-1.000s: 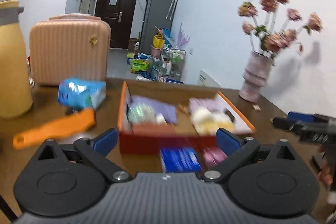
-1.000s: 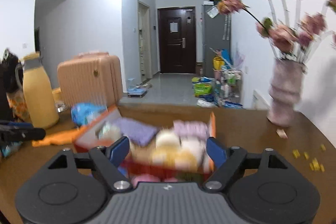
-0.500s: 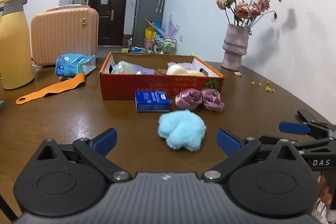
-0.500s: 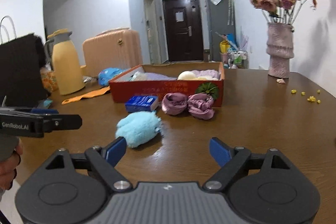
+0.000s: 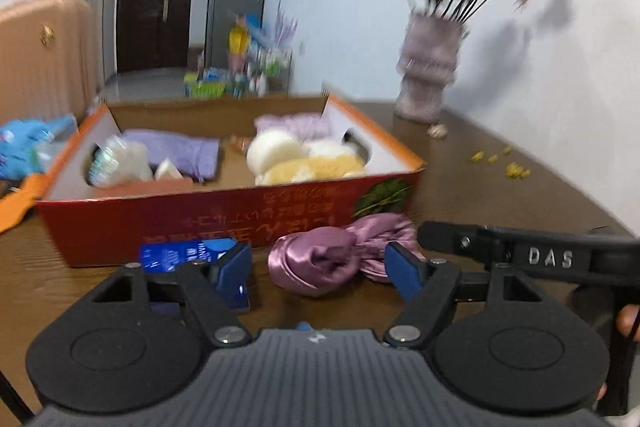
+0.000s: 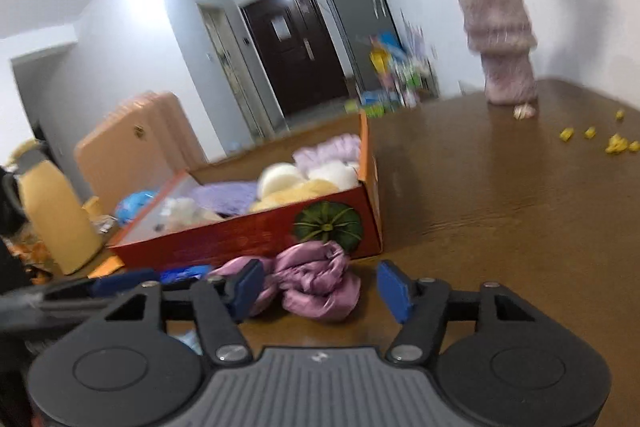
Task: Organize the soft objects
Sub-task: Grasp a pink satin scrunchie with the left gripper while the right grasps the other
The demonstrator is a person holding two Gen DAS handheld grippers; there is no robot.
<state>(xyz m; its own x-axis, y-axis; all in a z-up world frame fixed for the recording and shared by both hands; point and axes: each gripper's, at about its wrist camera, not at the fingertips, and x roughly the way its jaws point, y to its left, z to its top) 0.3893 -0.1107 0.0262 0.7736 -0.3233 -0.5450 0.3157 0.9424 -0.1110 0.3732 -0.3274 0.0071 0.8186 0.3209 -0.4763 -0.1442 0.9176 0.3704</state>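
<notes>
A red cardboard box [image 5: 200, 215] [image 6: 240, 231] on the brown table holds white, yellow and lilac soft items [image 5: 276, 151]. Two pink satin bundles lie in front of it. My left gripper [image 5: 320, 269] is open with its fingertips either side of the left pink bundle [image 5: 316, 263]. My right gripper [image 6: 322, 287] is open around the right pink bundle [image 6: 316, 287]; it also shows in the left wrist view [image 5: 520, 255]. A blue packet [image 5: 180, 255] lies by the box front. The light blue fluffy ball is hidden under the grippers.
A pink vase of flowers [image 5: 428, 83] [image 6: 504, 47] stands at the back right. A peach suitcase [image 5: 36, 59], a yellow jug [image 6: 56, 219], a blue wipes pack [image 5: 24, 147] and an orange strap [image 5: 16, 203] are on the left. Yellow crumbs [image 6: 600, 139] lie on the right.
Both grippers have moved forward and down over the table, past the light blue fluffy ball, to the two pink bundles in front of the box. Both stay open.
</notes>
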